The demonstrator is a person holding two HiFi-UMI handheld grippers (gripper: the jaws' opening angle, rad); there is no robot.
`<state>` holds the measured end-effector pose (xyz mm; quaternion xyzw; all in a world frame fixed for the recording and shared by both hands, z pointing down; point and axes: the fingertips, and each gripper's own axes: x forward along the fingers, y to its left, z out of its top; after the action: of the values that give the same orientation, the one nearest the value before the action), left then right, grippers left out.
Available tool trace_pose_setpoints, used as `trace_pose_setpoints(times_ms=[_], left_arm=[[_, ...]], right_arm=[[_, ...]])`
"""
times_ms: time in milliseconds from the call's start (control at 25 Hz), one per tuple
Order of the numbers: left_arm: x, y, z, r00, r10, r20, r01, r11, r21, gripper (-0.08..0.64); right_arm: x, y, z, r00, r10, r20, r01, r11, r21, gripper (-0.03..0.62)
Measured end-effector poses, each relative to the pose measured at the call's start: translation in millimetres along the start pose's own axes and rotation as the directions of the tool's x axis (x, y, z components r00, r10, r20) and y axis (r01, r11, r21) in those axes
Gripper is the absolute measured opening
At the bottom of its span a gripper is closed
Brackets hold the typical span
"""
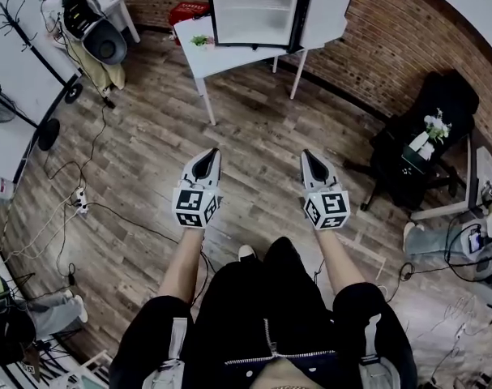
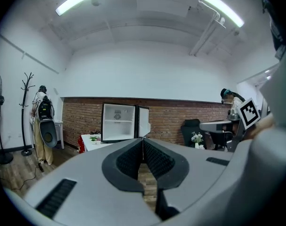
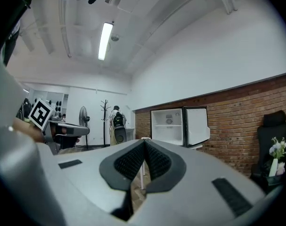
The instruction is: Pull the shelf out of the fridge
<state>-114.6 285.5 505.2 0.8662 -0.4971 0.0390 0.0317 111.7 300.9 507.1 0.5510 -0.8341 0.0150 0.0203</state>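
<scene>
Closest to us, the left tongs point(image 1: 211, 154) and right tongs point(image 1: 309, 154) are both clenched on nothing, their ribbed black pads point(image 2: 128, 159) pressed together inside smooth grey shells. We see the shelf point(image 2: 118, 121), a thin flat pale slab, seated inside the open white fridge point(image 1: 254, 10) at the upper middle of the frame, well apart from us. We judge a crooked pull could jam it or drag the light fridge across the slick, thin-legged bench point(image 1: 205, 59); floor cables point(image 1: 116, 210) could trip us.

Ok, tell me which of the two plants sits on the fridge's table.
The small green plant, on the white table beside the open fridge. The white flowers stand over by the black chair.
</scene>
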Motion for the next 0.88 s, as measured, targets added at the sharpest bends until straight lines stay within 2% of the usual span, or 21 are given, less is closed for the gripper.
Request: trace_pose_setpoints(times_ms=[520, 880], left_arm=[[25.5, 9.7, -3.9, 0.999, -0.051, -0.017, 0.051, 0.999, -0.006, 0.021], [78.3, 30.9, -1.3, 0.998, -0.050, -0.039, 0.049, 0.999, -0.009, 0.021]], right_arm=[[16.1, -6.8, -6.7, 0.999, -0.047, -0.019, 0.048, 0.998, 0.041, 0.005], [72.6, -29.7, -8.6, 0.999, -0.026, -0.024, 0.028, 0.997, 0.065, 0.005]])
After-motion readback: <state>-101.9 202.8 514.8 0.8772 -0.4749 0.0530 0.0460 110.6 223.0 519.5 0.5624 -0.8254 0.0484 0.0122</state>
